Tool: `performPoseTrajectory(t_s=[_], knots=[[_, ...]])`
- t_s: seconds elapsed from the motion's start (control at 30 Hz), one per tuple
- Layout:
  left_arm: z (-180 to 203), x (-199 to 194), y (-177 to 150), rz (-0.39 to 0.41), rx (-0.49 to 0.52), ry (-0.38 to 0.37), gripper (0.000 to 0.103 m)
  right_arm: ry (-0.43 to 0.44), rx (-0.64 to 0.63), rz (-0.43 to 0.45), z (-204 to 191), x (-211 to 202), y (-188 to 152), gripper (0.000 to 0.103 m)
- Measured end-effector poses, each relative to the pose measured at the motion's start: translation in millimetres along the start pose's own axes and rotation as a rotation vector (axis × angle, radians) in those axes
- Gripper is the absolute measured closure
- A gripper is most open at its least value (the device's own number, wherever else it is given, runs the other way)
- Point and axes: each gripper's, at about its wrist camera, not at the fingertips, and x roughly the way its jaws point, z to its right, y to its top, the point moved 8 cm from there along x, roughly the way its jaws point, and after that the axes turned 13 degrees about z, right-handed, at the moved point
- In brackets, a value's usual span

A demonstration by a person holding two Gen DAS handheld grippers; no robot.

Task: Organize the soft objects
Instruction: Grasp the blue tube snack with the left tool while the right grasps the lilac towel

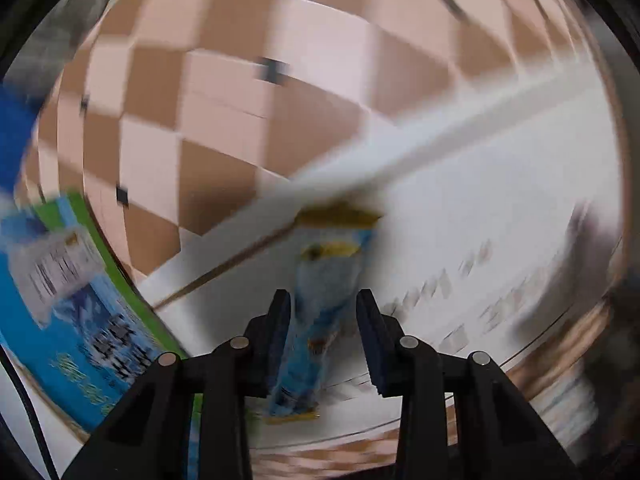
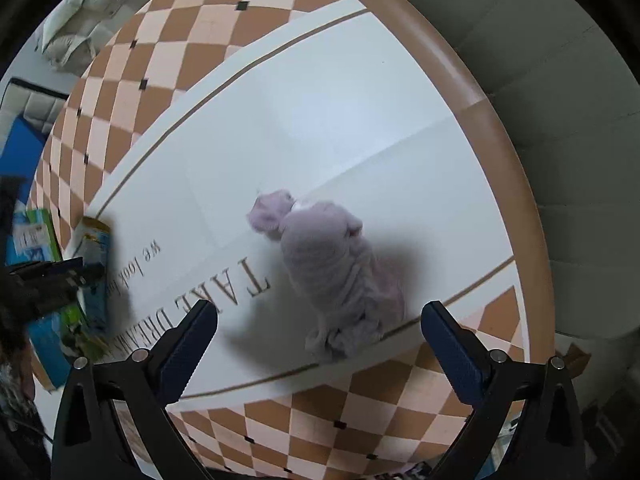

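— Where's your left gripper (image 1: 324,336)?
— Narrowed around the soft blue-and-yellow packet (image 1: 320,312) near the round table's (image 2: 472,92) left edge.
— The right gripper (image 2: 320,344)?
— Wide, above the crumpled lilac knitted garment (image 2: 332,264) mid-table.

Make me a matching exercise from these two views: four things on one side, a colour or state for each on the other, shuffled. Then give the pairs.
1. left hand-held gripper
2. right hand-held gripper
3. plush toy
4. table edge

A. pale purple
B. jaws wide open, nothing between them
C. plain brown
D. jaws narrow around a blue and yellow packet

Pairs: 1-D, 2-B, 3-A, 4-C
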Motion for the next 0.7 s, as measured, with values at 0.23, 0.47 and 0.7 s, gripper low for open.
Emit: performPoseTrajectory(t_s=[0.23,0.47,0.7], knots=[[-3.4,-4.1,-12.9,-0.033,-0.025,-0.066,0.063,0.035,-0.003,-0.027,-0.2,12.4,8.1,0.000],[12.1,22.0,-56.5,-0.107,0.098,0.001,0.062,0.014,-0.051,-0.068,-5.7,30.2,0.6,0.000],[23.0,22.4,-86.9,-0.011,0.087,0.044,0.086,-0.063,-0.069,-0.073,-3.1,43.4,-13.1,0.066]])
